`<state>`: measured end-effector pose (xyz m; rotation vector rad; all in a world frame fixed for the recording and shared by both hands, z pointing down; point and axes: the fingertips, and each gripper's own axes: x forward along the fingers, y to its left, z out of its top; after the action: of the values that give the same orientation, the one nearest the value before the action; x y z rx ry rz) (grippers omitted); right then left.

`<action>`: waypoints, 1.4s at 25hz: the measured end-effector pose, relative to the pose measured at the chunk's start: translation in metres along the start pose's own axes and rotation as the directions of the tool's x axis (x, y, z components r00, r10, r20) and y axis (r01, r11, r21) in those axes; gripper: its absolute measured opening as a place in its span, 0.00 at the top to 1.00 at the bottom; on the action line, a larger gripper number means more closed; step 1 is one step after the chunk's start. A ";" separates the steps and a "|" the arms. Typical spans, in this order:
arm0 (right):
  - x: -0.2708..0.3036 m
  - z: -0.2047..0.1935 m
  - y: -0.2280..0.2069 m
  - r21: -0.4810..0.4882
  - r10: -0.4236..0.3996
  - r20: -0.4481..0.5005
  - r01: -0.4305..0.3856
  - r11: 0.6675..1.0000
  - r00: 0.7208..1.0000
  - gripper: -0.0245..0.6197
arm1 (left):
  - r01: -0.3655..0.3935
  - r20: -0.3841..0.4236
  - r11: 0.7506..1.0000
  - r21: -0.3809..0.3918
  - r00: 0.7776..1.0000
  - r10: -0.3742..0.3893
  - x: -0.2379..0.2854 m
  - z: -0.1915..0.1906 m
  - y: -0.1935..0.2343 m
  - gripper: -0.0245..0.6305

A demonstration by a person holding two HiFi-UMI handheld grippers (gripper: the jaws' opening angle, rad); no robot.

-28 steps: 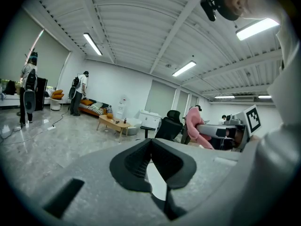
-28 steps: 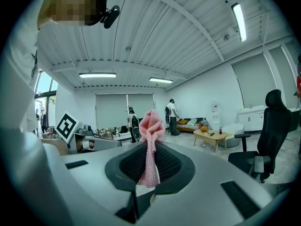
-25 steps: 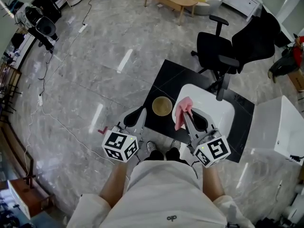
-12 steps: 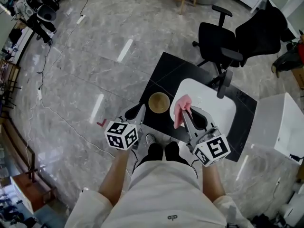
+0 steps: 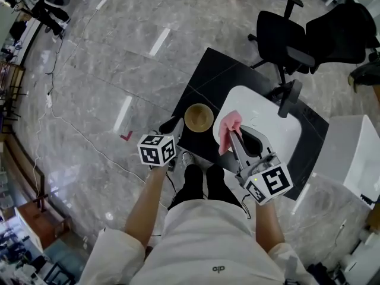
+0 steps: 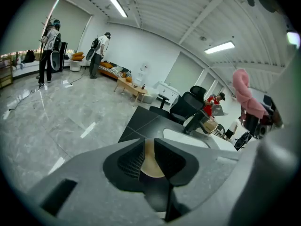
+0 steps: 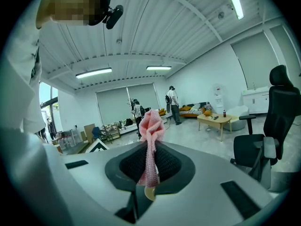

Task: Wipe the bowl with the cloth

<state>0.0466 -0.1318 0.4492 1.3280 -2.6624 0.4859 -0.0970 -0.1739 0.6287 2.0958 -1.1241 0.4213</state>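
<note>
Right gripper (image 5: 233,140) clamps a crumpled pink cloth (image 5: 229,125); left gripper (image 5: 170,125), empty jaws just parting, hides all but a sliver of the round tan bowl (image 6: 149,160) in its own view.

No words or numbers can be read. Black-and-white square markers cover the cube (image 5: 157,150) on the left gripper (image 5: 170,125) and the cube (image 5: 268,184) on the right gripper (image 5: 229,136). Behind both, the white shirt (image 5: 202,236) bears a tiny illegible logo (image 5: 217,270).

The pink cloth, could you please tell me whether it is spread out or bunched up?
Bunched up: the pink cloth stands as a narrow gathered strip, pinched between the jaws of the right hand-held gripper.
</note>
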 end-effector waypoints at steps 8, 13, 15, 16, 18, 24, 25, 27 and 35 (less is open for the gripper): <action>0.005 -0.013 -0.013 0.010 0.015 -0.038 -0.015 1.000 0.999 0.92 | -0.014 -0.115 0.994 -0.109 0.993 0.001 0.041 -0.041 0.016 0.81; 0.000 -0.018 -0.022 0.017 0.008 -0.053 -0.007 1.000 0.999 0.92 | -0.045 -0.160 0.984 -0.175 0.987 0.017 0.055 -0.058 0.026 0.75; -0.001 -0.020 -0.024 0.019 0.002 -0.059 -0.001 1.000 0.998 0.92 | -0.064 -0.165 0.979 -0.192 0.986 0.032 0.057 -0.061 0.032 0.75; -0.002 -0.021 -0.025 0.021 0.000 -0.062 0.002 1.000 0.998 0.92 | -0.070 -0.167 0.977 -0.202 0.985 0.036 0.058 -0.061 0.034 0.75; -0.003 -0.022 -0.028 0.024 -0.002 -0.066 0.004 1.000 0.998 0.92 | -0.080 -0.172 0.971 -0.223 0.984 0.042 0.061 -0.063 0.036 0.75; -0.006 -0.029 -0.033 0.036 -0.010 -0.071 0.012 0.999 0.997 0.92 | -0.100 -0.191 0.968 -0.230 0.980 0.055 0.069 -0.072 0.040 0.76; -0.006 -0.029 -0.033 0.036 -0.010 -0.071 0.013 0.999 0.997 0.92 | -0.101 -0.192 0.968 -0.230 0.980 0.057 0.069 -0.072 0.039 0.79; -0.007 -0.029 -0.033 0.036 -0.011 -0.071 0.014 0.999 0.997 0.92 | -0.105 -0.194 0.968 -0.229 0.979 0.060 0.069 -0.072 0.038 0.84; -0.010 -0.026 -0.032 0.031 -0.017 -0.065 0.020 0.999 0.998 0.92 | -0.128 -0.219 0.967 -0.219 0.973 0.079 0.069 -0.070 0.035 0.92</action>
<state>0.0778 -0.1333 0.4783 1.3207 -2.5982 0.5617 -0.0834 -0.1773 0.7319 1.7518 -1.1055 0.5210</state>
